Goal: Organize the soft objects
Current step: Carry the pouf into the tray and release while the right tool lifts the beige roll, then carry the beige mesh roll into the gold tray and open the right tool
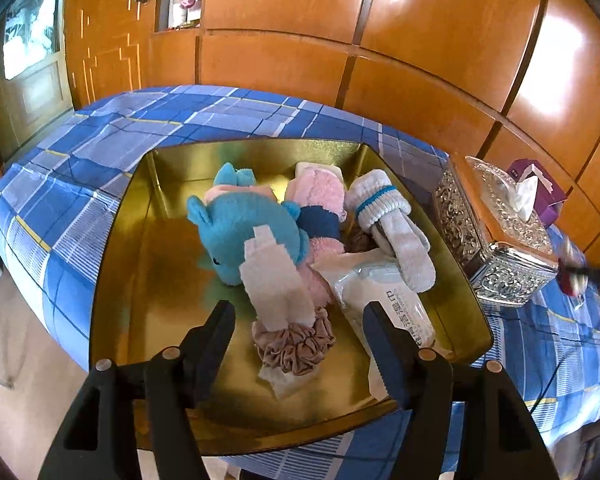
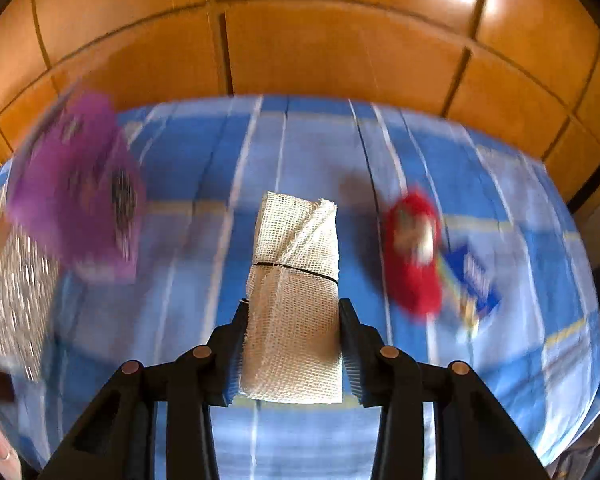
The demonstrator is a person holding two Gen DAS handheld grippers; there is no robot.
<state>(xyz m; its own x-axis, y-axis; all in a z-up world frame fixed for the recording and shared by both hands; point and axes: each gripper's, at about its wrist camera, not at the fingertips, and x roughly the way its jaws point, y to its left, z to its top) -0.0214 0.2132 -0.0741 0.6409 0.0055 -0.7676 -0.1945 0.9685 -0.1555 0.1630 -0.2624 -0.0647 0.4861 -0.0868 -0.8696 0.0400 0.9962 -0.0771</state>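
The right gripper is clamped on a rolled mesh cloth, fingers pressing both flanks, and the roll's long axis runs straight out ahead along the fingers, its banded far end pointing toward the wood wall. The right wrist view is smeared with blur, so judge that hand to be on the move — below the cloth there is only the blue checked tablecloth, a red toy off to the cloth's right and a purple box to its left. The gold tray does not show there at all; from the purple box's place, it likely lies further left of the cloth. In the left wrist view the left gripper hangs with its jaws wide and nothing between them, right over the tray's near edge, just above a scrunchie. Blue plush, pink sock, grey sock and a wipes pack crowd the tray's right half — the bare gold floor left of the plush looks the likely landing spot. The left hand is far nearer the tray, yet the right one carries the load.
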